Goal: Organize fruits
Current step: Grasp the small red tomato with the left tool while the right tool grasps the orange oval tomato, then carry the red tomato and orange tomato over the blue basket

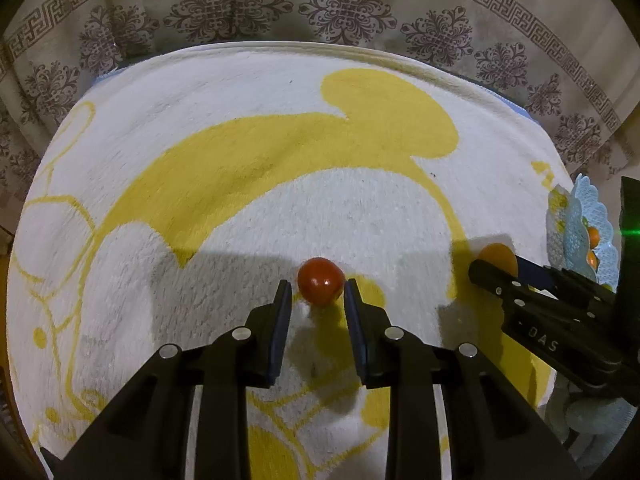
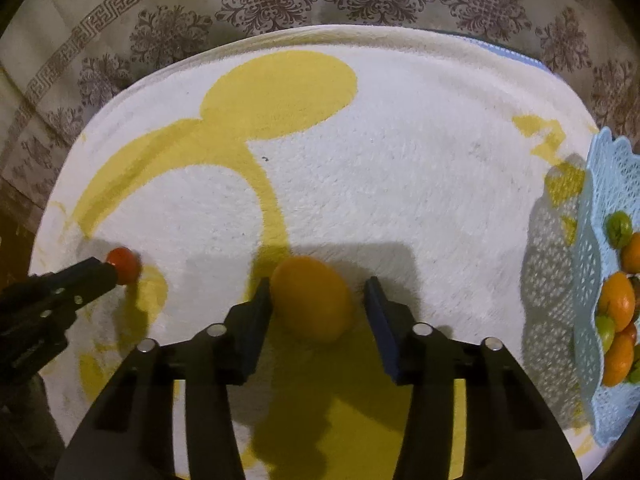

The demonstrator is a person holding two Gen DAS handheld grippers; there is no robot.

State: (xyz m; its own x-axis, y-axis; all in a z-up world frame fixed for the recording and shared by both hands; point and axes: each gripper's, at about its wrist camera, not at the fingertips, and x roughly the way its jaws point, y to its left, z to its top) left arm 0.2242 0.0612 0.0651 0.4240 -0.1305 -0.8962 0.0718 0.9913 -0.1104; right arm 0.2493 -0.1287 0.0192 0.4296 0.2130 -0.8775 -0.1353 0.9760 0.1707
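A small red tomato (image 1: 320, 278) lies on the white and yellow towel (image 1: 280, 208), pinched between the tips of my left gripper (image 1: 317, 285), which is shut on it. In the right wrist view the same tomato (image 2: 124, 265) shows at the tip of the left gripper (image 2: 114, 272). An orange (image 2: 312, 300) sits on the towel (image 2: 400, 168) between the fingers of my right gripper (image 2: 318, 286). The left finger touches it, but a gap shows at the right finger (image 2: 378, 300), so this gripper is open. From the left wrist view, the right gripper (image 1: 496, 270) reaches the orange (image 1: 496, 258).
A light blue lattice basket (image 2: 608, 184) stands at the towel's right edge and holds several oranges and green fruits; it also appears as the basket (image 1: 596, 216) in the left wrist view. Patterned beige cloth (image 1: 340, 8) lies beyond the towel's far edge.
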